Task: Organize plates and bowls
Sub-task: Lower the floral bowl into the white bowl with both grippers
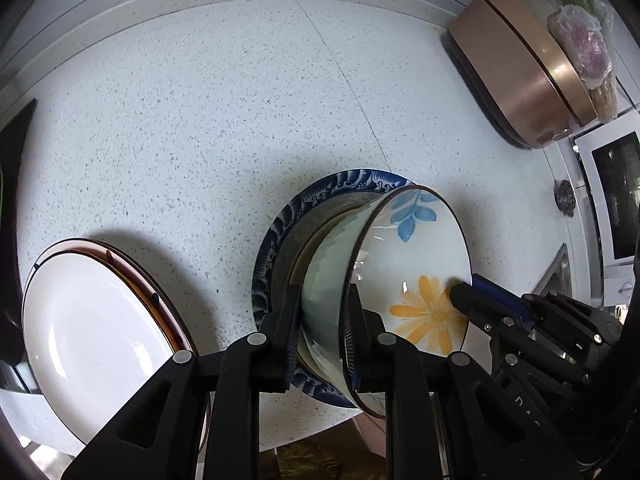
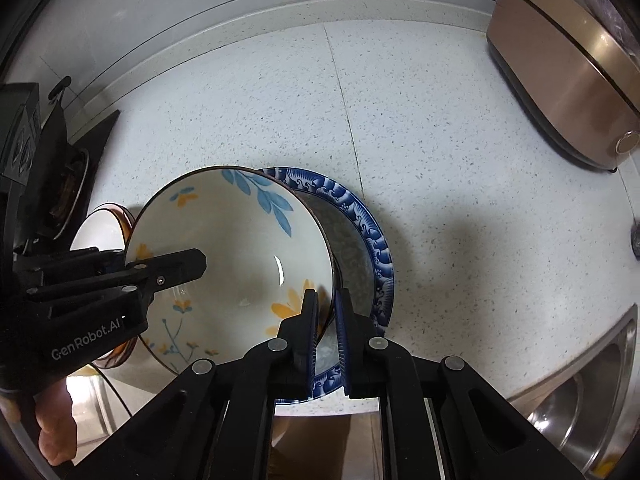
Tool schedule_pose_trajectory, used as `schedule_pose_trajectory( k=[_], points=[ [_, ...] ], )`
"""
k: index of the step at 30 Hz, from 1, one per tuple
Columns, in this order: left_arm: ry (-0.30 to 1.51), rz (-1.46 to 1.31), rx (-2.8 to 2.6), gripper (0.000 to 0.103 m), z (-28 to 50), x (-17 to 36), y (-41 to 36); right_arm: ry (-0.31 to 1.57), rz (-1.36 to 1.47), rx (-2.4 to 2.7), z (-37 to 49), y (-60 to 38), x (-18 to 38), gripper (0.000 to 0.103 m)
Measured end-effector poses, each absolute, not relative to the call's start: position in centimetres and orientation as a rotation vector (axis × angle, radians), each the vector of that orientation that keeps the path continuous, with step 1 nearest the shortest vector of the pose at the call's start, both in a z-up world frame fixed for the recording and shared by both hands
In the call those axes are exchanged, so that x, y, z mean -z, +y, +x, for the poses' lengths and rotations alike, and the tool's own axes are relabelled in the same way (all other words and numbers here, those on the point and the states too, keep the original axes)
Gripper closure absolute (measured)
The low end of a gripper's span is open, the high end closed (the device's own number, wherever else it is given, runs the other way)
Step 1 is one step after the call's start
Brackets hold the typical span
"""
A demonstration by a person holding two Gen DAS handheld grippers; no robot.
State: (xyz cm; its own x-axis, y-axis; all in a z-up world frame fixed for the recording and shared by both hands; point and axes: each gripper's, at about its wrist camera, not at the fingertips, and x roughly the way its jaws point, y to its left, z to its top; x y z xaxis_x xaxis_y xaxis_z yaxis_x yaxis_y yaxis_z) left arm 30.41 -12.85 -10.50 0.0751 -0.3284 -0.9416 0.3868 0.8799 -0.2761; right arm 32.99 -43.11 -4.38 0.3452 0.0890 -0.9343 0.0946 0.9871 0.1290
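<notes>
While both of my grippers point steeply down at the pale speckled stone countertop [image 1: 224, 112], they meet on one thing: a white ceramic bowl painted with blue leaves and yellow flowers [image 1: 416, 264], which sits tilted on a blue-and-white patterned plate [image 1: 348, 184] near the counter's front edge. My left gripper [image 1: 324, 328] straddles the bowl's left wall, one finger outside and one inside, with the jaws narrow; I cannot tell whether the pads actually press the rim. My right gripper [image 2: 326, 332] has its jaws drawn almost together around the bowl's dark right rim, the inner finger over a yellow flower and the outer finger above the plate's blue border, pinching that rim. In the right wrist view the left gripper's upper finger [image 2: 180, 266] reaches across the inside of the bowl from the left. Another dark-rimmed dish edge shows between bowl and plate, but I cannot tell what it is. A plain white plate with a dark rim [image 1: 92, 336] rests on an amber-brown glass plate [image 1: 160, 304] farther left along the front edge, apart from the blue one. A rose-gold cooker [image 1: 516, 76] stands at the counter's back right corner, and a steel sink [image 2: 592, 392] opens at the right end.
</notes>
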Motion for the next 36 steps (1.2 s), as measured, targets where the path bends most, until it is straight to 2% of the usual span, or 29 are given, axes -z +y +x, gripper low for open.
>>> schedule_pose_trajectory(
  k=[3,8,18,21,23,26,33,36],
  points=[
    [1.395,0.045,0.528,0.088,30.2,10.8,-12.9,1.215,0.178,0.007,32.9,-43.2,4.3,0.093],
    [1.491,-0.191,0.602,0.085,31.0,12.5,-11.5,1.198,0.182,0.025,32.3,-43.9,3.7,0.093],
    [1.339,0.032,0.522,0.085,29.2,10.1,-13.5,1.156,0.102,-0.018,31.2,-43.5,2.1,0.093],
    [1.339,0.008,0.499,0.082,29.3,9.9,-13.2,1.149,0.086,-0.043,31.1,-43.8,1.9,0.093],
    [1.378,-0.112,0.501,0.078,30.0,10.4,-12.0,1.145,0.073,-0.056,31.0,-44.1,1.8,0.093],
    [1.429,-0.250,0.537,0.077,30.8,11.0,-11.2,1.143,0.070,-0.078,31.1,-44.7,1.7,0.093],
    [1.265,-0.123,0.447,0.077,29.6,8.0,-11.1,1.141,0.062,-0.133,31.0,-45.0,2.0,0.093],
    [1.285,-0.126,0.432,0.077,29.3,8.7,-10.5,1.146,0.069,-0.146,31.0,-45.2,2.2,0.093]
  ],
)
